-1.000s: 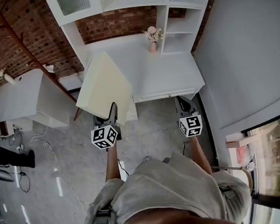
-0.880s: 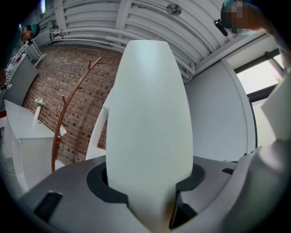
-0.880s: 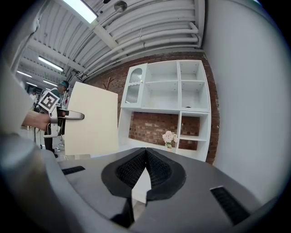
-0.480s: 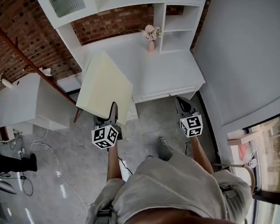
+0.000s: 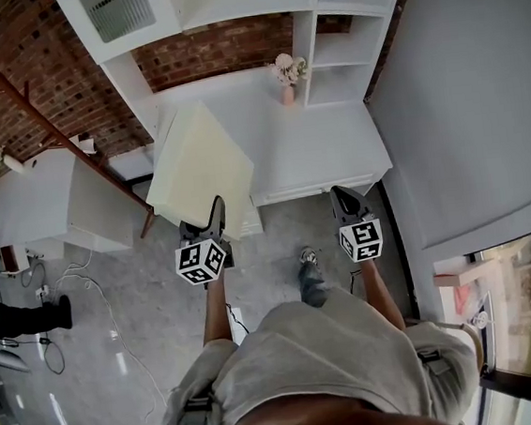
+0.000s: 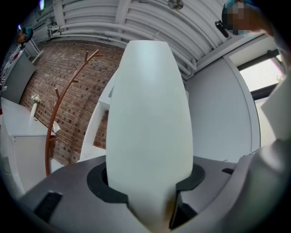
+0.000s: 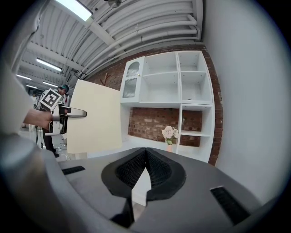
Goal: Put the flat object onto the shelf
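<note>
Left tool (image 5: 214, 207) clamps the cream flat board (image 5: 199, 165) ahead of it — right tool (image 5: 340, 195) alongside is closed, empty.

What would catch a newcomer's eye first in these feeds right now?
The big cream board, clamped at its near edge in the left gripper, is held up over the white desk's front left corner. Behind it stands the white shelf unit against a brick wall, with a small vase of flowers on the desk below. The right gripper is shut and empty.

Flower vase (image 5: 288, 89) on white shelf unit (image 5: 320, 144)
</note>
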